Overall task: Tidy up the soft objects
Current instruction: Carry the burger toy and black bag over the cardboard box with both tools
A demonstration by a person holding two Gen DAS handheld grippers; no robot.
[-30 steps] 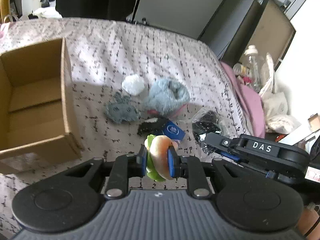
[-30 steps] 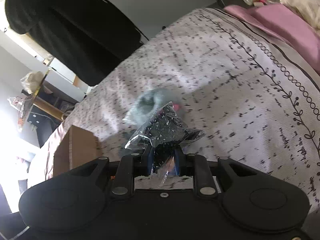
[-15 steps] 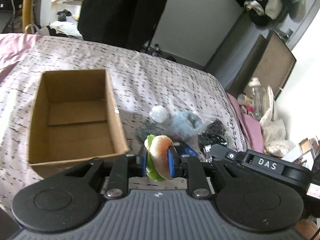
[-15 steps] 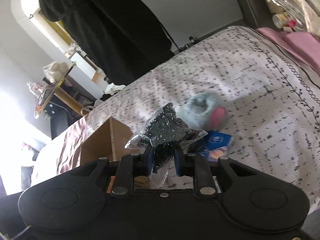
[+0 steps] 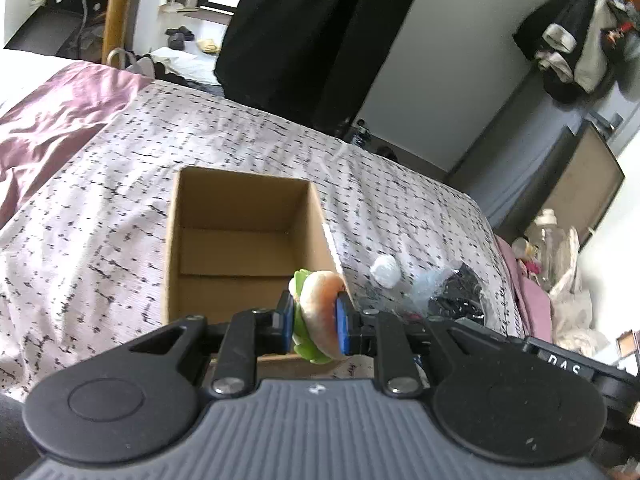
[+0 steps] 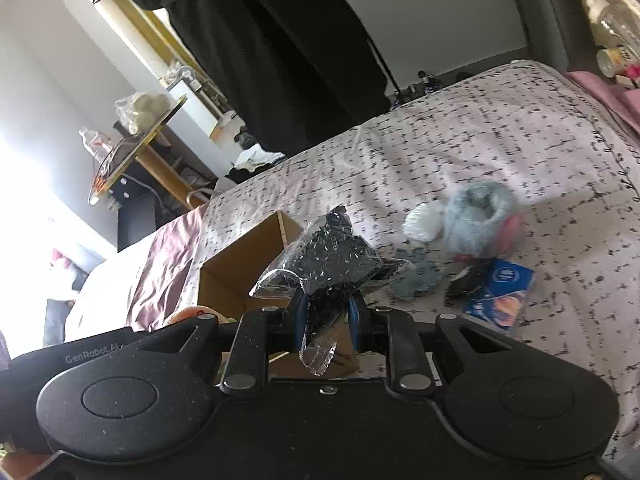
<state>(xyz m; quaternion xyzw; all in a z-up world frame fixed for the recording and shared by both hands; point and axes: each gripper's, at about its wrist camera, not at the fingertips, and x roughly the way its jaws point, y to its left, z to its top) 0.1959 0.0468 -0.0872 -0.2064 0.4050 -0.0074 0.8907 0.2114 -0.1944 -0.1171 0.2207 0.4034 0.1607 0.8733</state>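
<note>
My left gripper [image 5: 314,322] is shut on a plush burger [image 5: 318,312] with a tan bun and green lettuce, held above the near right corner of an open cardboard box [image 5: 240,200] on the bed. My right gripper [image 6: 326,322] is shut on a clear bag of black stuff [image 6: 334,260], held near the box [image 6: 240,268], whose right side shows in the right wrist view. On the bedspread to the right lie a white puff [image 6: 422,222], a fluffy blue-grey item with pink [image 6: 480,216], a small grey plush [image 6: 418,276] and a blue packet [image 6: 502,284].
The patterned bedspread [image 5: 100,220] covers the bed, with a pink blanket [image 5: 52,120] at the far left. A dark curtain [image 5: 312,32] hangs behind. Bottles and bags [image 5: 560,252] crowd the right bedside. A glass-topped table [image 6: 132,148] stands beyond the bed.
Both grippers have swung left toward the box with their loads. The box now sits straight ahead of the left gripper; the loose soft items have shifted to the right.
</note>
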